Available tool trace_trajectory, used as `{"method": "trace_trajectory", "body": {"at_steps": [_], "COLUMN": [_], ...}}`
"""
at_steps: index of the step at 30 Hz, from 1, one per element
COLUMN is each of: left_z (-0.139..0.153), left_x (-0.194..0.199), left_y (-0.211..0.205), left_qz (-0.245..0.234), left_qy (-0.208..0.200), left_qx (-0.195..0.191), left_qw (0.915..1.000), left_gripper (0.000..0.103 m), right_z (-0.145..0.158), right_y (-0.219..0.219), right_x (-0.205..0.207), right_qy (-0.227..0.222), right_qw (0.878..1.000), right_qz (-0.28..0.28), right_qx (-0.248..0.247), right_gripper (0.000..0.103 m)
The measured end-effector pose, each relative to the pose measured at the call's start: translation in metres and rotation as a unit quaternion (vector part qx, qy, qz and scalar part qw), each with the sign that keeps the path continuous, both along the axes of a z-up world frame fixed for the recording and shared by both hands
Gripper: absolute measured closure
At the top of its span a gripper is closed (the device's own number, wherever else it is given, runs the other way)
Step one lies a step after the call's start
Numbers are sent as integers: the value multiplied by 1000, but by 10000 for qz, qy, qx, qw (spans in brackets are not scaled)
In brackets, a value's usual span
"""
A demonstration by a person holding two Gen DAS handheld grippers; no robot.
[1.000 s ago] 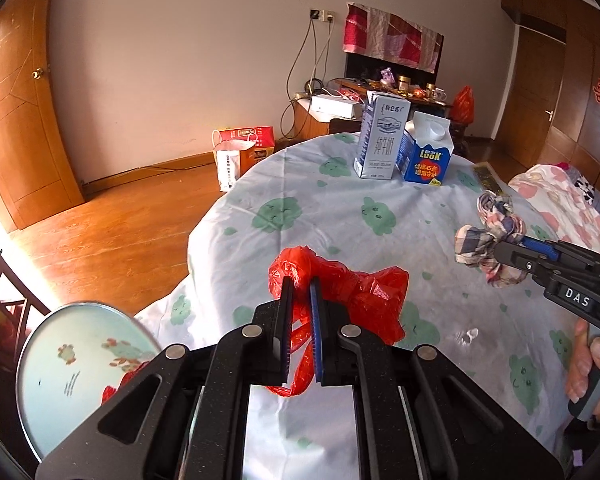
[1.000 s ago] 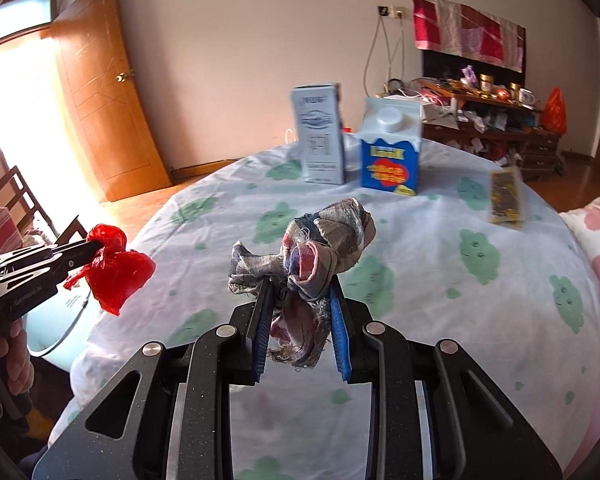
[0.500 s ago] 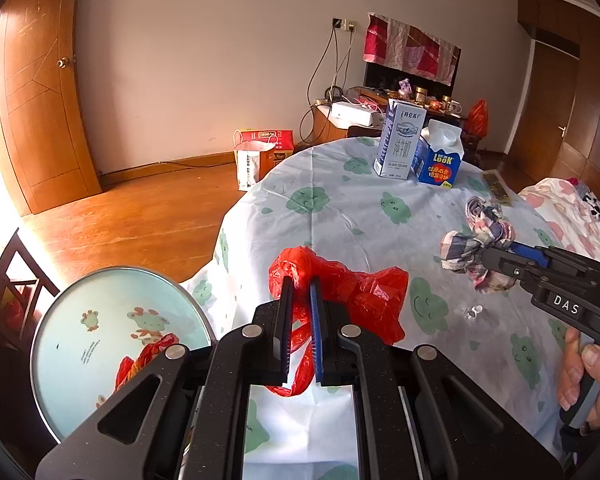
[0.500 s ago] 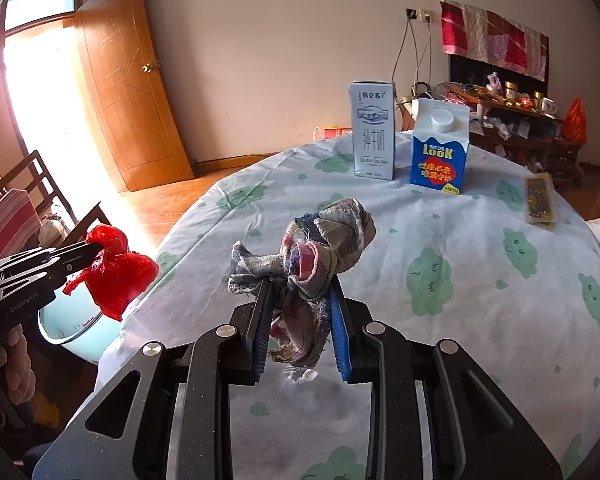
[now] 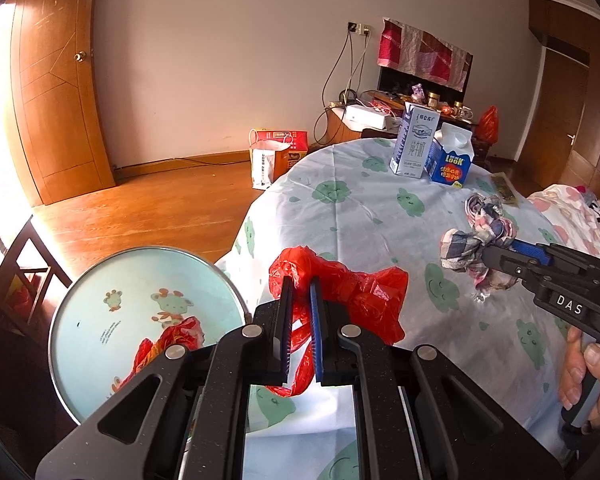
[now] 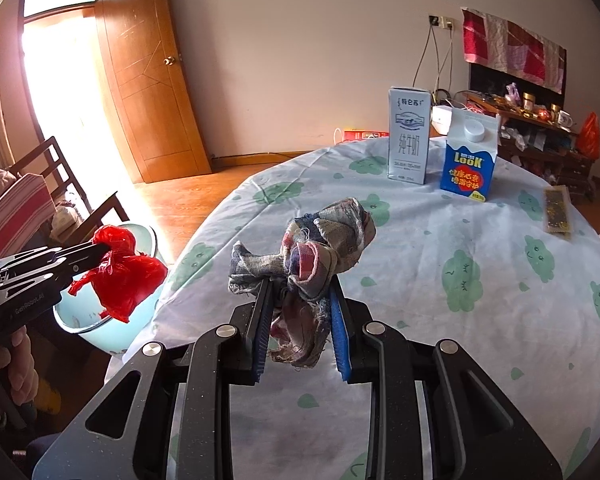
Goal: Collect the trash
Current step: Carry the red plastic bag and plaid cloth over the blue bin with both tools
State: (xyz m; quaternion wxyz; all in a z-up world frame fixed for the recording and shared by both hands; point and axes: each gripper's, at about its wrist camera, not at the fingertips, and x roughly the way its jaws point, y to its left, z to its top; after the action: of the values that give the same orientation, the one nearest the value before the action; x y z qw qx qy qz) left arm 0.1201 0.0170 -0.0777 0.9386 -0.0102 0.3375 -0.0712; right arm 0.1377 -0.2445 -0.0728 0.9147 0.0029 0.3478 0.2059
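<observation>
Tongs on the left (image 5: 300,280) are clamped on a crumpled red plastic bag (image 5: 352,292), which hangs in the air past the edge of the round bench (image 5: 340,208) draped in a pale cloth printed with green cartoon shapes. Below and to the left of that bag stands a round pale-blue bin with cartoon animals on its inner wall (image 5: 112,320), beside the bench, and another scrap of red plastic (image 5: 168,340) lies inside it. From the right wrist view the same red bag (image 6: 124,272) shows above the bin's rim (image 6: 84,320). Further right, the right tongs (image 6: 300,288) are closed on a knotted wad of checked, frayed cloth (image 6: 320,248), held clear above the bench top; the left wrist view shows that wad (image 5: 476,240) pinched at the tips of the right tongs (image 5: 486,250), with the person's hand (image 5: 588,376) around the grip. Toward the far side of the bench a tall white and blue milk carton (image 6: 407,136) stands upright just beside a shorter blue gable-top carton with a white cap (image 6: 470,156). Right of those a flat dark snack wrapper (image 6: 557,212) lies on the cloth.
</observation>
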Motion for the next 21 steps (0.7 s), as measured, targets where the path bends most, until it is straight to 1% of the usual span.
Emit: {"method": "trace_trajectory", "body": {"at_steps": [21], "left_z": [8], "left_x": [-15], "left_y": [35], "left_qz": [306], "left_qy": [-69], "left_qx": [71], "left_qw": [9995], "left_gripper": [96], "right_z": [-1], "right_y": [45], "right_x": [-10], "right_qy": [-21], "right_qw": [9988], "right_qz": [478], "right_qx": [-138], "right_gripper": [75]}}
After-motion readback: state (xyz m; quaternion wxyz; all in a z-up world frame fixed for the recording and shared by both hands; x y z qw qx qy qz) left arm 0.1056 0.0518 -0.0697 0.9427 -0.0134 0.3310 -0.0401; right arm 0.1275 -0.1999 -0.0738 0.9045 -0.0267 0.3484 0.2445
